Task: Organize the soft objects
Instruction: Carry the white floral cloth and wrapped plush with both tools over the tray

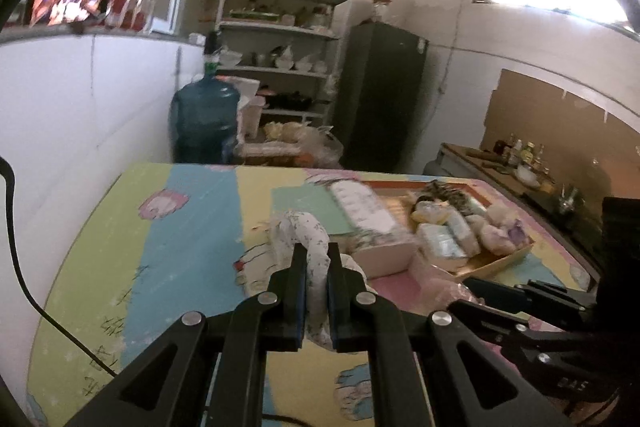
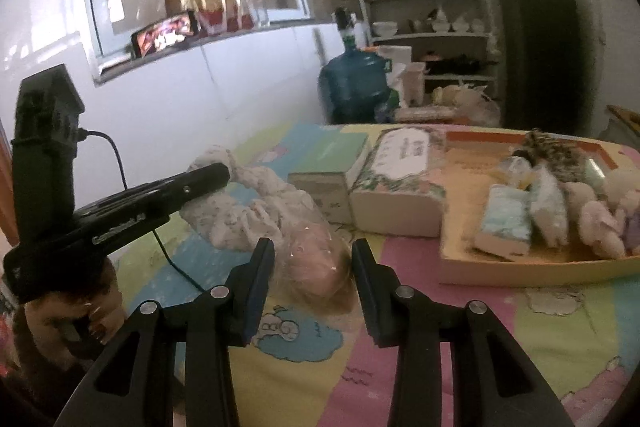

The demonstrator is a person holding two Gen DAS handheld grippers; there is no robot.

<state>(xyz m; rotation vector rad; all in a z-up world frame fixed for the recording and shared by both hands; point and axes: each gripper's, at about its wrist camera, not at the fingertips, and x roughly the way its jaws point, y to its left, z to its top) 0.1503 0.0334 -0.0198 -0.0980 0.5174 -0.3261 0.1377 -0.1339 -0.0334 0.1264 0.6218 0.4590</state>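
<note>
left gripper [image 1: 316,267] fingers clamped on white floral cloth [image 1: 308,227], lifted above bench [image 1: 192,227] with pastel patterned cover. right gripper [image 2: 314,259] fingers apart, nothing between, hovering over clear bag of pinkish soft thing [image 2: 316,263] lying on bench. two boxes [image 2: 396,183] just beyond. wooden tray [image 2: 472,259] to right, holding folded cloths and plush toys [image 2: 600,223]. blue water jug [image 2: 354,87] behind bench.

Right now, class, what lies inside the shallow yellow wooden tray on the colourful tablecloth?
The shallow yellow wooden tray holds a pale blue folded cloth, pink and lilac plush pieces and a dark patterned fabric. Whatever lies beneath that pile is covered.
</note>
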